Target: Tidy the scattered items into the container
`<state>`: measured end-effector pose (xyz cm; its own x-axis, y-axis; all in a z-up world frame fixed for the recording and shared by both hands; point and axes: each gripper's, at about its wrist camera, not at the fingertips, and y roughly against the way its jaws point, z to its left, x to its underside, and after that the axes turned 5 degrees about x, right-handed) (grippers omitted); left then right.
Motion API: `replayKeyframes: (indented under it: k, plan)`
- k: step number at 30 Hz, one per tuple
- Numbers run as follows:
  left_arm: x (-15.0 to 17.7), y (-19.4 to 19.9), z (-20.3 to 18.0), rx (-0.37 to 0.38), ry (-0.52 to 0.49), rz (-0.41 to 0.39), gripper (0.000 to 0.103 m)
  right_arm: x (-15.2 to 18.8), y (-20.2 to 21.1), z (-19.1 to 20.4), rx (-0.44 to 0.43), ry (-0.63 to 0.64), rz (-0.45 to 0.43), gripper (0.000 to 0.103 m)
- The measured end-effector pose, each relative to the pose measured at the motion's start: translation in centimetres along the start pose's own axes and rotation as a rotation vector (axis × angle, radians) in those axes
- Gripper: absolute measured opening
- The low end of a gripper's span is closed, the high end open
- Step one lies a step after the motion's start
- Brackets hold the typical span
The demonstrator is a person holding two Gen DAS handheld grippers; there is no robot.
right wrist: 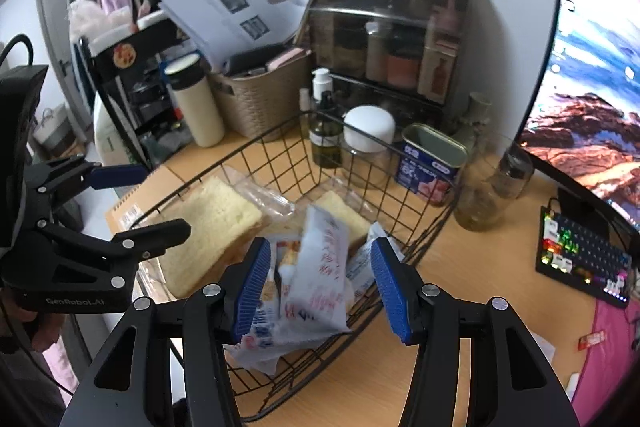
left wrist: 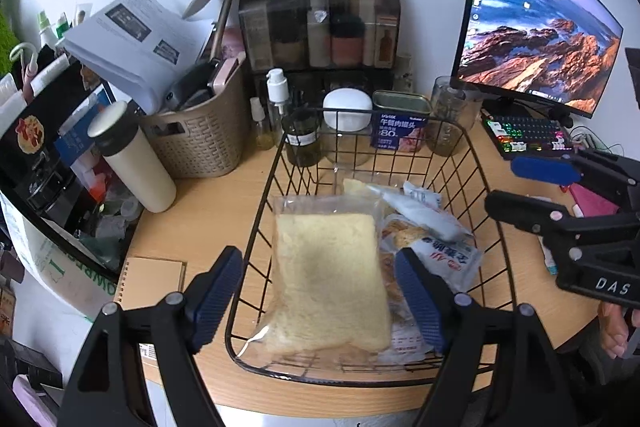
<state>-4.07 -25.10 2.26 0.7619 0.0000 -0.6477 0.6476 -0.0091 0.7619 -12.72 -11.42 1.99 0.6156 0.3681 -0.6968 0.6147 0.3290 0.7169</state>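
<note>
A black wire basket (left wrist: pixel 256 227) (right wrist: pixel 400 163) stands on the wooden desk. In it lie a bagged slice of bread (left wrist: pixel 328 279) (right wrist: pixel 212 223), a second bread slice (right wrist: pixel 340 211) and several white snack packets (left wrist: pixel 444 259) (right wrist: pixel 316 275). My left gripper (left wrist: pixel 320 299) is open above the bagged bread, touching nothing. My right gripper (right wrist: pixel 320 287) is open above the snack packets, which look blurred. The right gripper also shows in the left wrist view (left wrist: pixel 532 187), and the left one in the right wrist view (right wrist: pixel 148 199), both open.
Behind the basket stand a luncheon meat tin (left wrist: pixel 400 123), a white-lidded jar (left wrist: pixel 346 119), glass bottles (left wrist: pixel 300 139) and a woven basket (left wrist: pixel 200 135). A cream thermos (left wrist: pixel 132 159) and notebook (left wrist: pixel 152 279) are left. A monitor (left wrist: pixel 536 23) and keyboard (left wrist: pixel 528 137) are right.
</note>
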Motion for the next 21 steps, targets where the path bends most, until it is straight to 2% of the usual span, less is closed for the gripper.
replayKeyframes:
  k: [9, 16, 21]
  plan:
    - [-0.9, 1.8, -4.9, 0.051, -0.050, -0.046, 0.082, 2.0, 5.6, -4.7, 0.099, -0.103, -0.059, 0.053]
    - [-1.3, 2.7, -10.4, 0.102, -0.082, -0.065, 0.082, 5.2, 11.0, -9.6, 0.205, -0.201, -0.094, 0.053]
    - [-0.6, 3.2, -15.7, 0.113, -0.108, -0.051, 0.083, 8.3, 14.4, -12.3, 0.279, -0.285, -0.080, 0.053]
